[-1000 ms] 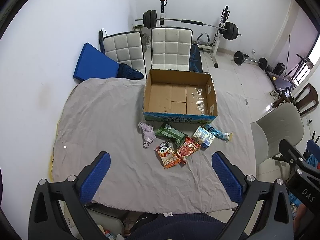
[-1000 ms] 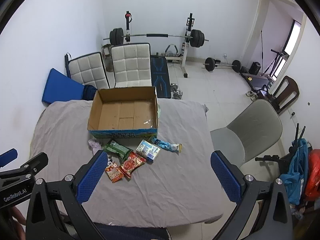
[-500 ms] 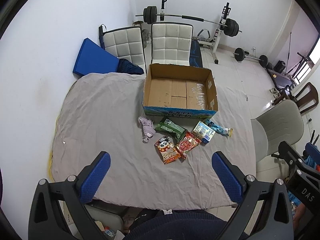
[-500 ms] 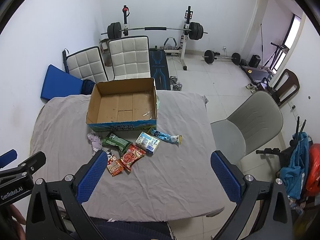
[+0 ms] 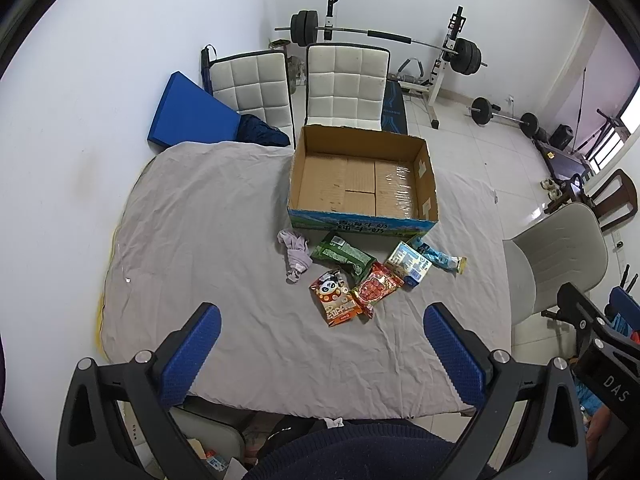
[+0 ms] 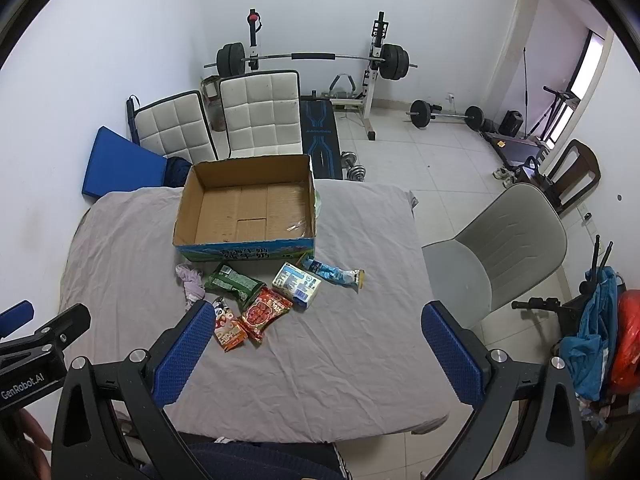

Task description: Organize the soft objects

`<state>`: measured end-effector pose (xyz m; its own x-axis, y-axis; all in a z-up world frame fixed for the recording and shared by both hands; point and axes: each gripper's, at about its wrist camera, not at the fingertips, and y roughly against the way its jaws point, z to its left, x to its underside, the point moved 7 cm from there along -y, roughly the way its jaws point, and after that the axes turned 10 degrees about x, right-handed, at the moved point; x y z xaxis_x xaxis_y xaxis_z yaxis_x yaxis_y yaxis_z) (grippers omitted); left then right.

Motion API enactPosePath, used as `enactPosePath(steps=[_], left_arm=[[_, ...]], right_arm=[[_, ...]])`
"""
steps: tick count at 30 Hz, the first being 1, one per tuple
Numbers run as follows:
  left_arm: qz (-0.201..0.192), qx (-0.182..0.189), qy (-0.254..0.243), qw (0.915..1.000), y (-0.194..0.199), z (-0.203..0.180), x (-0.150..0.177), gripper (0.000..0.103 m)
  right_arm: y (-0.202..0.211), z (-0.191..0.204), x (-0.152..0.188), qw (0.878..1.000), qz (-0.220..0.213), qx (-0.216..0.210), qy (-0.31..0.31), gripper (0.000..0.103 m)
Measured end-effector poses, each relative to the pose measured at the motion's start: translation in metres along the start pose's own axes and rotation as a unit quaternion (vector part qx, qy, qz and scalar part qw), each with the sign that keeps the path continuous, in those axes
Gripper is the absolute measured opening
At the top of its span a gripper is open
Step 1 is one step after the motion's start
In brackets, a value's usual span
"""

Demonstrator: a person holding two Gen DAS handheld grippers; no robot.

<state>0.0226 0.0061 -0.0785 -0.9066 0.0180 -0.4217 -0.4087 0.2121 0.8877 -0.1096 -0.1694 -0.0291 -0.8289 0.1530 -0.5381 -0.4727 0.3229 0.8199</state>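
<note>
White-walled room with gym gear at the back: a barbell rack (image 5: pixel 384 40), two white padded chairs (image 5: pixel 346 84) behind the table, a grey chair (image 6: pixel 496 256) on the right. Grey wrinkled cloth covers the table (image 5: pixel 200 248).

Cardboard box (image 5: pixel 362 184) sits open on the far middle of the table, nothing visible inside. Just in front of its near wall lies a loose cluster of soft items:
- crumpled lilac cloth (image 5: pixel 295 254), leftmost
- green snack bag (image 5: pixel 340 256), beside the cloth
- panda snack bag (image 5: pixel 335 298), nearest to me
- red snack bag (image 5: pixel 376 288), touching the panda bag and overlapping the green one
- white-and-blue carton (image 5: pixel 409 265), right of the red bag
- light blue wrapper (image 5: pixel 440 258), rightmost, close to the box corner

My left gripper (image 5: pixel 322 344) hangs above the near part of the table, blue pads spread wide, nothing between them. My right gripper (image 6: pixel 316 342) is likewise spread wide and holds nothing; the panda bag shows partly behind its left pad (image 6: pixel 184 352). Both sit well short of the box.
</note>
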Motion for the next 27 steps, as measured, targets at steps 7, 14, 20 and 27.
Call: enactPosePath(steps=[7, 14, 20, 27], left_arm=[[0.003, 0.0, 0.0, 1.0, -0.0008, 0.0029, 0.0032, 0.103], [0.003, 0.001, 0.002, 1.0, -0.0008, 0.0021, 0.0006, 0.103], [0.001, 0.0, 0.002, 1.0, -0.0007, 0.0017, -0.001, 0.103], [-0.001, -0.001, 0.002, 1.0, -0.0001, -0.0004, -0.0064, 0.103]], right_arm=[[-0.0009, 0.0002, 0.0004, 1.0, 0.003, 0.001, -0.003, 0.103], [-0.0026, -0.0008, -0.0003, 1.0, 0.002, 0.001, -0.005, 0.103], [-0.0024, -0.0009, -0.0008, 1.0, 0.001, 0.0, -0.006, 0.103], [-0.0002, -0.0039, -0.0047, 1.0, -0.002, 0.0, -0.008, 0.103]])
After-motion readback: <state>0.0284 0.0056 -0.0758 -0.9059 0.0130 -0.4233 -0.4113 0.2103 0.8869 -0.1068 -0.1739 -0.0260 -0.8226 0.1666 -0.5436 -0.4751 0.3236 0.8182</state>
